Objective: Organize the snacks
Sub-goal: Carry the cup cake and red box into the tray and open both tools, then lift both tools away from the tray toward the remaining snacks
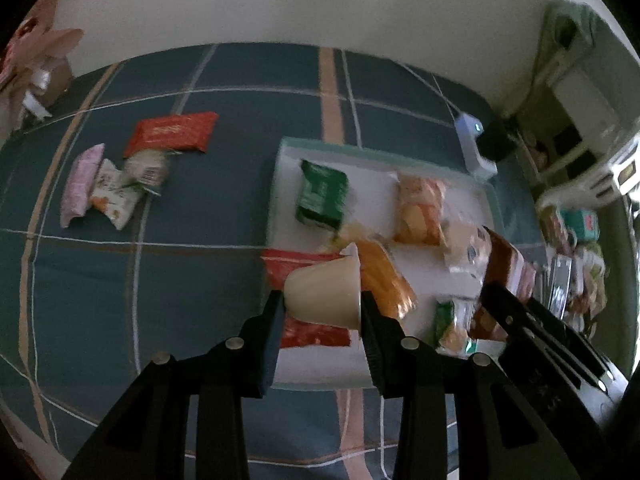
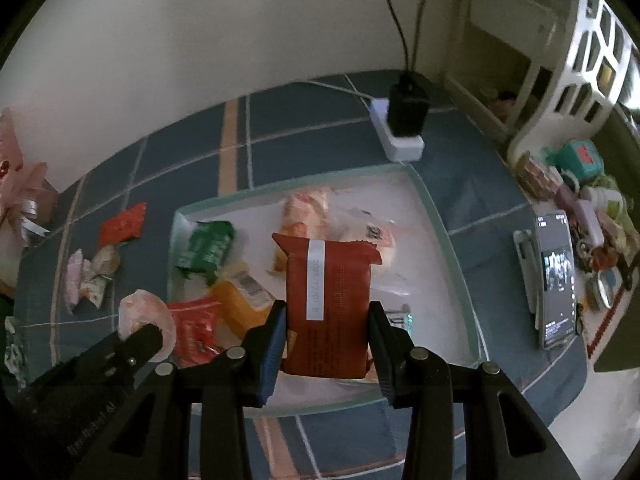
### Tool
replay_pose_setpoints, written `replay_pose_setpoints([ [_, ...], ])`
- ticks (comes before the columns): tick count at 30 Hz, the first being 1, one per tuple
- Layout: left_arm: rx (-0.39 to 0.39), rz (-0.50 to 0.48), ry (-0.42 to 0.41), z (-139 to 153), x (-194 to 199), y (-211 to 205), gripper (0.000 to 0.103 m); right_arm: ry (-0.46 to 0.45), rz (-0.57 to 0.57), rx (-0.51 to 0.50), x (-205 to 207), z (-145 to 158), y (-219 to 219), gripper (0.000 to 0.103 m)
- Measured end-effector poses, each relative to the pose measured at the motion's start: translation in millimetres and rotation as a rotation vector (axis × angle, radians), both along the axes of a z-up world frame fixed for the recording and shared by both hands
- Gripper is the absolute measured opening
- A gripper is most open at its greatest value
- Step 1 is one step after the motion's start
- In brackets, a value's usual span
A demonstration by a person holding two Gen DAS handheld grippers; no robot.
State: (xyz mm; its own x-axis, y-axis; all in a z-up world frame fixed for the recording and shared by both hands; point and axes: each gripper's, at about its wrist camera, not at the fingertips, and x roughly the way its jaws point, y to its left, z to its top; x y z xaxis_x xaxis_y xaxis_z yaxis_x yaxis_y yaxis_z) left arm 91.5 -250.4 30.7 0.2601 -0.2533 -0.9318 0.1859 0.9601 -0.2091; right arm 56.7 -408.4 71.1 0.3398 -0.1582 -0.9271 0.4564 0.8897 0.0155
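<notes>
My left gripper point(image 1: 322, 306) is shut on a cream jelly cup point(image 1: 324, 292), held on its side above the near left part of the white tray point(image 1: 288, 152). My right gripper point(image 2: 328, 320) is shut on a dark red snack packet point(image 2: 330, 304), held upright over the tray point(image 2: 436, 216). The packet and right gripper also show in the left wrist view point(image 1: 506, 276). The tray holds a green packet point(image 1: 322, 194), an orange packet point(image 1: 386, 280), a red packet point(image 1: 304, 264) and several others. On the cloth to the left lie a red packet point(image 1: 172, 132) and small wrapped sweets point(image 1: 112, 184).
A blue checked cloth point(image 1: 160, 280) covers the table. A white power strip with a black adapter point(image 2: 404, 124) lies behind the tray. A phone on a stand point(image 2: 554, 276) is to the right, with cluttered items point(image 2: 580, 184) beyond. A pink thing point(image 1: 36, 60) sits far left.
</notes>
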Motion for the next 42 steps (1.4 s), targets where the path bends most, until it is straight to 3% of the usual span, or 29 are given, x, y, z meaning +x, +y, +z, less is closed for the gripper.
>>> replay_pose_setpoints([
  [8,0.062,-0.081,0.053,-26.7,-11.8,-26.8,0.039,0.071,-0.035,0.081,-1.1,-32.5,-18.6,0.042],
  [20,0.031,-0.083,0.081,-32.8,-12.4,-25.0,0.039,0.076,-0.044,0.112,-2.0,-39.8,-19.9,0.042],
  [24,0.02,-0.06,0.085,-30.0,-10.1,-19.1,0.045,0.074,-0.052,0.112,-1.7,-36.6,-18.7,0.043],
  [26,0.013,-0.052,0.084,-28.0,-8.8,-15.8,0.054,0.068,-0.061,0.119,-2.1,-34.3,-18.7,0.047],
  [29,-0.001,-0.041,0.08,-23.4,-7.1,-10.6,0.055,0.063,-0.07,0.118,-1.8,-31.6,-19.1,0.057],
  [33,-0.012,-0.014,0.076,-18.4,-2.5,-1.4,0.056,0.051,-0.067,0.11,-1.2,-26.3,-18.1,0.057],
  [35,-0.014,0.013,0.069,-15.7,1.0,7.2,0.061,0.045,-0.061,0.105,-0.8,-23.3,-15.7,0.06],
  [42,0.059,0.157,0.026,-12.4,18.1,51.5,0.073,0.055,-0.022,0.093,4.6,-24.2,-3.2,0.067],
])
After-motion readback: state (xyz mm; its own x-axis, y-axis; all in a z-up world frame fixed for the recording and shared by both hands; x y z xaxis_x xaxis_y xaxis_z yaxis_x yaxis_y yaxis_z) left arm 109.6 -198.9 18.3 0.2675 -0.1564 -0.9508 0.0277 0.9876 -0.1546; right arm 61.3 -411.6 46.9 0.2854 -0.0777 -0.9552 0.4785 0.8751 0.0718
